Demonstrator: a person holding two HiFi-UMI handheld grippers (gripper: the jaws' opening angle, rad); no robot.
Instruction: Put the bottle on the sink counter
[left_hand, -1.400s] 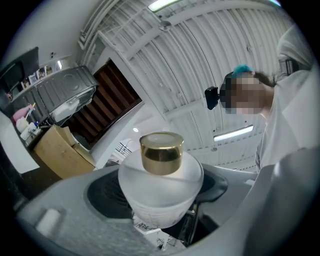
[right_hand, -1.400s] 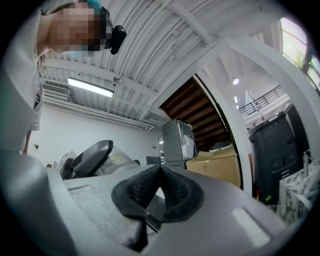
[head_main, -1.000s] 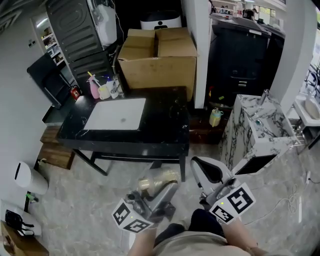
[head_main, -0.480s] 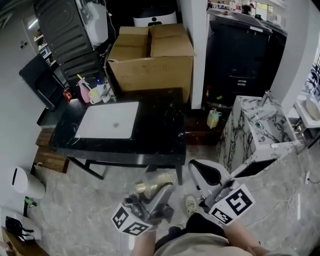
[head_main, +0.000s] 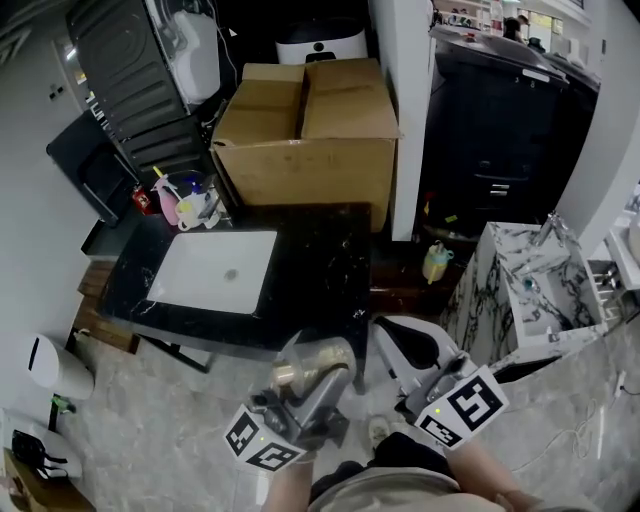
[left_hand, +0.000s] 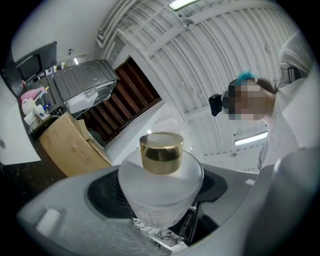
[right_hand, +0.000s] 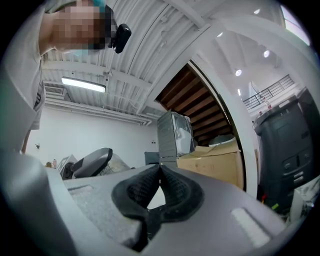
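Note:
A frosted glass bottle (head_main: 318, 360) with a gold cap sits between the jaws of my left gripper (head_main: 305, 368), which is shut on it. In the left gripper view the bottle (left_hand: 161, 175) fills the gap and both pads press its sides, with my left gripper (left_hand: 159, 200) tilted up toward the ceiling. It hangs just in front of the near edge of the black sink counter (head_main: 325, 265), which holds a white basin (head_main: 215, 270). Beside it, my right gripper (head_main: 397, 338) is shut and empty. In its own view the pads of my right gripper (right_hand: 159, 186) meet with nothing between them.
A large cardboard box (head_main: 310, 125) stands behind the counter. Several toiletries (head_main: 185, 205) cluster at its back left corner. A marble-patterned cabinet (head_main: 530, 290) stands at the right, a small yellow bottle (head_main: 433, 262) on the floor between. A white bin (head_main: 45, 365) is at far left.
The counter has drawn nearer and lower in the head view. Both grippers keep their places in it, and the left one still holds the bottle.

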